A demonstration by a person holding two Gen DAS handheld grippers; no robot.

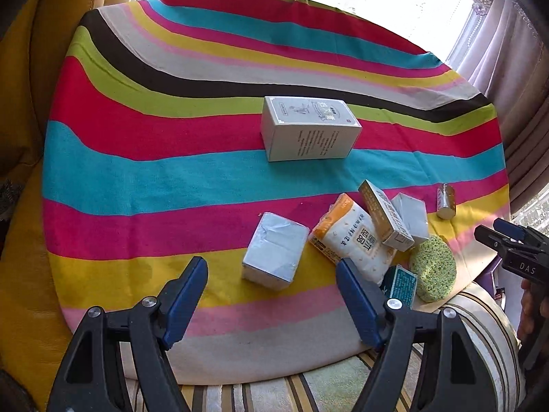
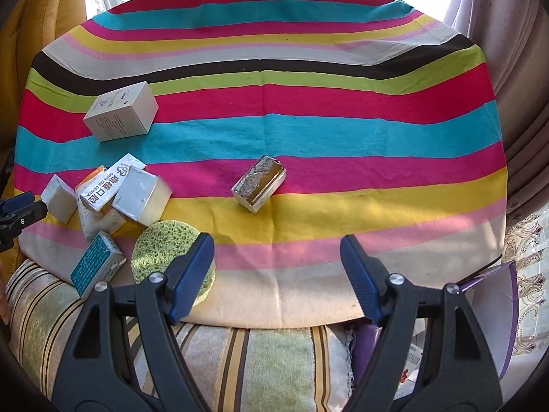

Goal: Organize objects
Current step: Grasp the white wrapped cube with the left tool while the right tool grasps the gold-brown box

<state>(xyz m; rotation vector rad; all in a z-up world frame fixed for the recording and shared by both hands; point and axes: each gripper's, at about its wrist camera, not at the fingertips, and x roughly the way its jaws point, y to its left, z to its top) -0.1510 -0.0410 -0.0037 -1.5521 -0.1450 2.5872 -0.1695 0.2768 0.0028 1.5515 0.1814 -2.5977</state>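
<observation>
Hovering over the near edge of the striped cloth (image 1: 144, 158), I hold my left tool (image 1: 271, 288) wide and empty, aimed toward the grey wrapped block (image 1: 274, 254) that lies just ahead of its fingers. My right tool (image 2: 278, 264) is equally wide and empty, its left finger crossing in front of the green sponge (image 2: 161, 243).

Sorting looks barely begun, in my judgement. Most items sit heaped on the cloth: the tissue pack (image 1: 353, 240), a long narrow box (image 1: 384, 216) leaning across it, a second grey block (image 1: 411, 216) behind, a teal box (image 1: 401, 285) at the cloth's near edge beside the sponge. A large white box (image 1: 308, 130) stands apart, farther in on the cloth. A small silvery foil packet (image 2: 259, 183) lies alone on the cloth, well apart from the heap and straight ahead of my right tool.

Next, I expect, comes a straight reach and a squeeze across the grey block's short sides, or onto the foil packet for the right tool.

Hard to tell: what the heap hides beneath the tissue pack, the small print on every box, and the purple thing (image 2: 494, 295) cut off past the cloth's right edge. No bin or tray shows, so the goal layout is unclear.
</observation>
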